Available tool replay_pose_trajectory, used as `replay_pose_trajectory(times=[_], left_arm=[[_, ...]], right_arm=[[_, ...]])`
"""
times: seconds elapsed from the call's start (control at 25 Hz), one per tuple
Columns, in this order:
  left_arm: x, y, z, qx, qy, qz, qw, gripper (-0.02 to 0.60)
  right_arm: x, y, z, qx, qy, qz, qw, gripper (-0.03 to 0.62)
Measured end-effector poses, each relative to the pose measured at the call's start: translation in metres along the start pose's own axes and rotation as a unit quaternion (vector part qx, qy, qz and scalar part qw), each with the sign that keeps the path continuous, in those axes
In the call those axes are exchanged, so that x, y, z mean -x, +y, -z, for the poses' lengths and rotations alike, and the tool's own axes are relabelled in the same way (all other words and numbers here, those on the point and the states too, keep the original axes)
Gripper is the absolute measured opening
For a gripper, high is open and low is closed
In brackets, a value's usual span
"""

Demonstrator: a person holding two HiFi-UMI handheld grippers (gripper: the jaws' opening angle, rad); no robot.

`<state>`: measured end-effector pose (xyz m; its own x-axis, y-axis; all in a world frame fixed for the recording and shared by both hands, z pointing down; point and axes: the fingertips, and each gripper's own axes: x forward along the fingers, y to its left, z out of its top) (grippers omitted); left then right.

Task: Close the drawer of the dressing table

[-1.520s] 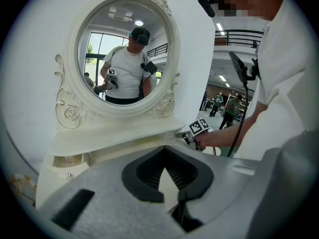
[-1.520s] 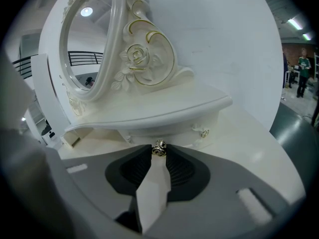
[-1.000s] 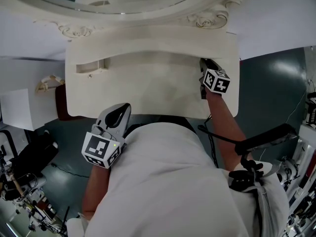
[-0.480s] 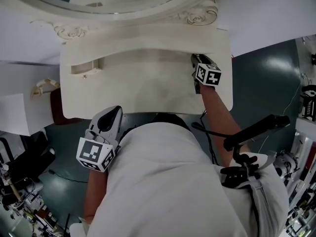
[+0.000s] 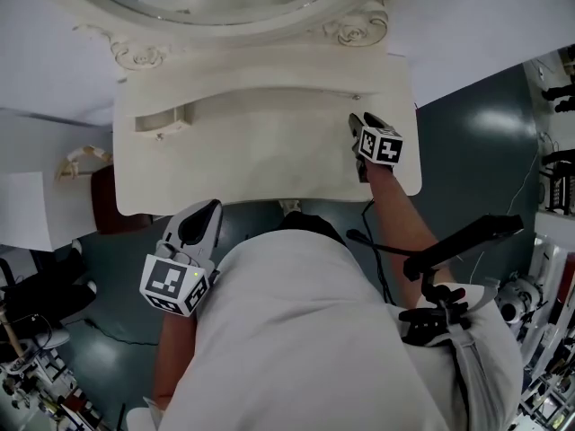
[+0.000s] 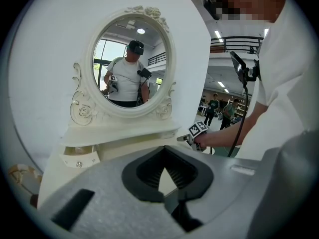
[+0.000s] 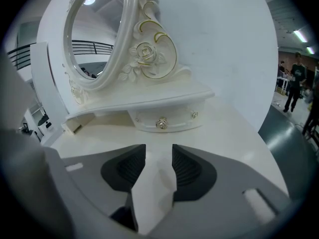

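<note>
I'm seeing my right claw [image 7: 158, 152] hovering low over the cream desk [image 7: 234, 133], its jaws opening with only bare desk top showing between them. It's pointing at a small drawer [image 7: 174, 118] sitting under the mirror shelf, a round knob [image 7: 161, 124] shining at its middle. Above it the oval mirror [image 7: 94, 29] is leaning off to the left beside a carved rose [image 7: 146, 51].

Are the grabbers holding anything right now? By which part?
Nothing is held. The right gripper has its jaws opening over the table, nothing between them; the left gripper is shut and empty.
</note>
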<state>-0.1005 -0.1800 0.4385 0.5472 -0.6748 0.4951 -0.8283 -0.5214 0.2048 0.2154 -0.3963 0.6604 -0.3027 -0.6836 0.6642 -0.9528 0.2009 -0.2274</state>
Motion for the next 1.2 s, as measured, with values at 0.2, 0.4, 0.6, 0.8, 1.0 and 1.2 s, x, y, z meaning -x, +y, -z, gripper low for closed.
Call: replay_pose_trajectory(times=[0.2, 0.4, 0.6, 0.8, 1.0, 1.2], left_arm=[[0.025, -0.007, 0.014, -0.004, -0.005, 0.012, 0.9999, 0.003], [0.058, -0.015, 0.034, -0.004, -0.011, 0.019, 0.9998, 0.003], [0.093, -0.023, 0.06, 0.001, -0.011, 0.03, 0.9995, 0.003], [0.12, -0.034, 0.079, 0.002, -0.01, 0.042, 0.9991, 0.003], [0.138, -0.047, 0.103, -0.01, -0.006, 0.055, 0.9984, 0.003], [0.152, -0.056, 0.122, -0.011, -0.005, 0.064, 0.9979, 0.003]], right_arm=[[0.034, 0.018, 0.027, 0.007, 0.003, 0.006, 1.0, 0.1], [0.076, 0.053, 0.061, 0.017, 0.012, -0.006, 1.0, 0.019], [0.12, 0.102, 0.092, 0.035, 0.019, -0.039, 0.998, -0.003], [0.166, 0.151, 0.121, 0.058, 0.031, -0.077, 0.995, -0.003], [0.204, 0.192, 0.142, 0.092, 0.025, -0.099, 0.991, -0.003], [0.237, 0.228, 0.157, 0.108, 0.019, -0.126, 0.986, -0.003]])
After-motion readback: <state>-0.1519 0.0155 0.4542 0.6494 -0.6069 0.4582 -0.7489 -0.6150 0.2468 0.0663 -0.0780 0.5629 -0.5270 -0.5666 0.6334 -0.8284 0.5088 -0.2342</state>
